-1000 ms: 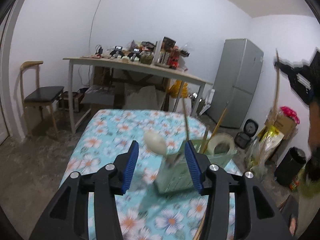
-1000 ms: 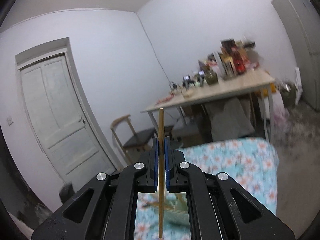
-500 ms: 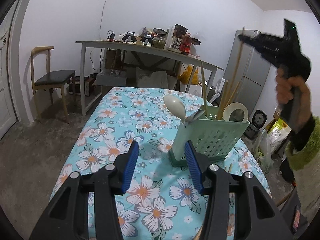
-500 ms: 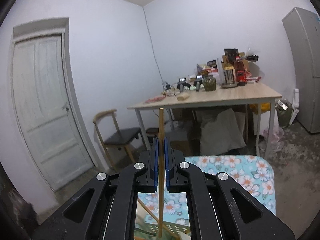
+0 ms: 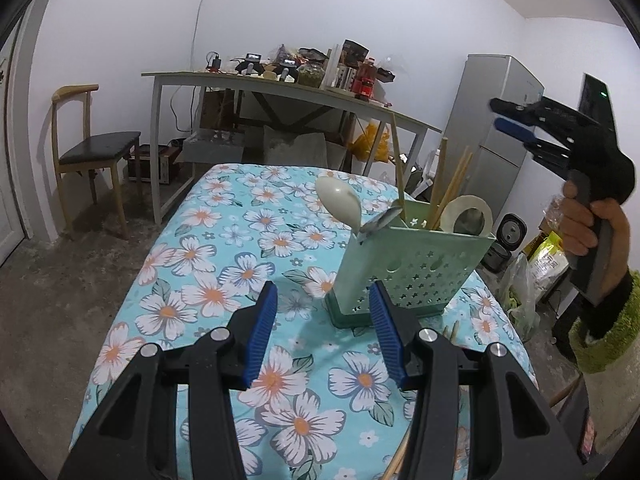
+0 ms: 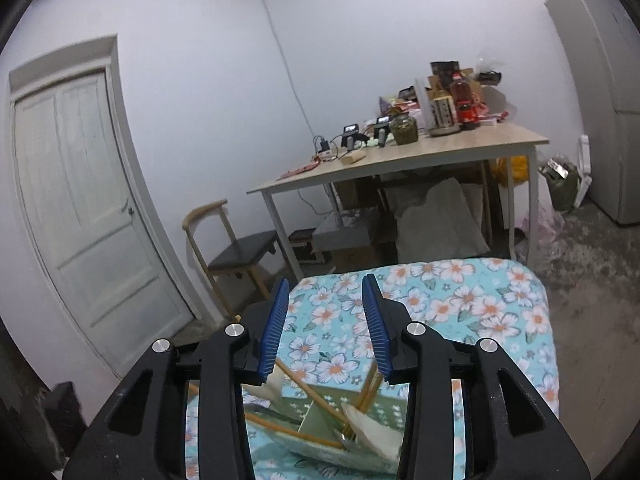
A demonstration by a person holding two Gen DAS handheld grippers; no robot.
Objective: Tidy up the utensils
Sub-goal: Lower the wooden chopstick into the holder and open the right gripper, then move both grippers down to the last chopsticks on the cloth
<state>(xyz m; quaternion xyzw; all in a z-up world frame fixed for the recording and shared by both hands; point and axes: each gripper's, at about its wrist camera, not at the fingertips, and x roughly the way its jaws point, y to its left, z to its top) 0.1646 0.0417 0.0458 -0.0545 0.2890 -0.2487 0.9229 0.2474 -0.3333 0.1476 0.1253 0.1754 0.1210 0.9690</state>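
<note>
A pale green perforated utensil holder (image 5: 412, 268) stands on the table with the flowered cloth (image 5: 224, 264). It holds a white spoon (image 5: 340, 204), several wooden chopsticks (image 5: 448, 184) and a metal utensil. My left gripper (image 5: 322, 292) is open and empty, low over the cloth just in front of the holder. A hand holds my right gripper (image 5: 516, 120) above and to the right of the holder. Its jaws are opening, with nothing between them. In the right wrist view the right gripper (image 6: 326, 284) hangs over the holder (image 6: 320, 412), with chopsticks (image 6: 312, 392) leaning inside.
A loose chopstick (image 5: 452, 330) lies on the cloth beside the holder. Behind the table stand a cluttered wooden table (image 5: 280, 88), a chair (image 5: 92, 148) and a grey fridge (image 5: 492, 120). A white door (image 6: 80, 200) is at the left. Bags crowd the floor at right.
My right gripper came down over the holder and opened. The chopstick it was gripping is gone from between its pads. The left gripper sank slightly toward the table.
</note>
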